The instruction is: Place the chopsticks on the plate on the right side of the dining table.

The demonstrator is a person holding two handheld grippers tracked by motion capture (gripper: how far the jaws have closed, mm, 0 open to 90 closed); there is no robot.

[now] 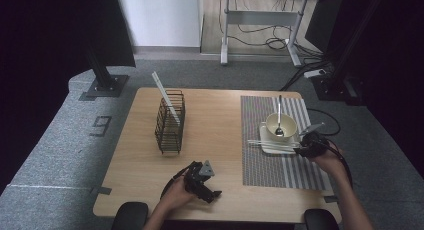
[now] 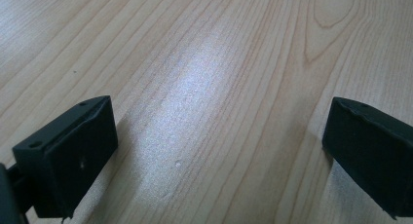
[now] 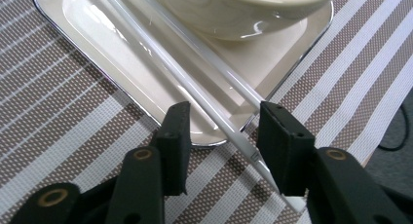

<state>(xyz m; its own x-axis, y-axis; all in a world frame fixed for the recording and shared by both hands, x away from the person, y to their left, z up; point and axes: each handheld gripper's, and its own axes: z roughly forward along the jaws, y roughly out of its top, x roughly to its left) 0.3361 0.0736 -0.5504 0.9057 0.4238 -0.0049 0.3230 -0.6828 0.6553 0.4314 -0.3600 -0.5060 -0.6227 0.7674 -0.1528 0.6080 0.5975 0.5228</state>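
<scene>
The right gripper (image 3: 221, 131) has its jaws apart around two white chopsticks (image 3: 195, 83) lying across the square plate (image 3: 97, 48), at the bowl's (image 3: 234, 14) 6 o'clock. The left gripper (image 2: 219, 151) hangs open over the bare counter (image 2: 195, 63).

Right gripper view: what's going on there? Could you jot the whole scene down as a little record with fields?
Right gripper: jaws open, either side of the white chopsticks, not yet closed
Chopsticks: lying across the square plate, their near ends jutting over its edge
Bowl: on the plate, a spoon inside
Placemat: striped, under the plate
Left gripper: open, low over bare wood of the table
Wire rack: on the table's left side, a white stick leaning out of it
</scene>
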